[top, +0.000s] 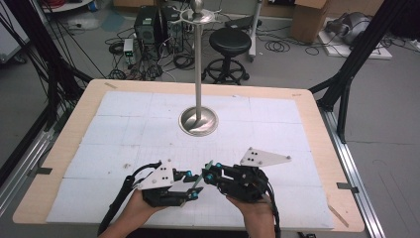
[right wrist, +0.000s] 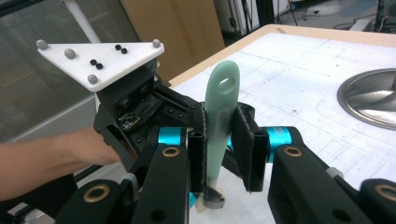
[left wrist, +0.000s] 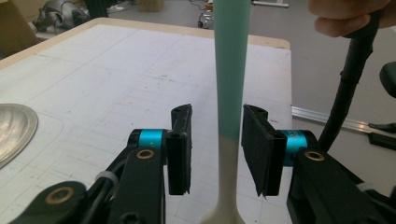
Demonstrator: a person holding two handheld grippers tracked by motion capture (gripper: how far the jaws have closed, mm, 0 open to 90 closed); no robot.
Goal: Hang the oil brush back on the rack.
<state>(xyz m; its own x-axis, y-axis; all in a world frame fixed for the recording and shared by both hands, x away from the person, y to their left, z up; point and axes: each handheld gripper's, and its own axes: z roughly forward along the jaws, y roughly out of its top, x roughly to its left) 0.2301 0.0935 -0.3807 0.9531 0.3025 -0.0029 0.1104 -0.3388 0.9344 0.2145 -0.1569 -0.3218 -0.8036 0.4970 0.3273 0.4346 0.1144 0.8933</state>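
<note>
A slim utensil with a mint-green handle and a cream lower part hangs between the two grippers over the table's front. My right gripper is shut on the green handle, whose end with the hanging hole sticks out past the pads. In the high view the right gripper faces the left gripper almost nose to nose. My left gripper stands open around the same utensil, its pads clear of it on both sides. The left gripper's white three-cornered plate shows just beyond the handle.
A metal stand with a round base and a tall pole rises at the middle of the white gridded mat; its base edge lies left of the left jaws. A stool and computers stand on the floor behind.
</note>
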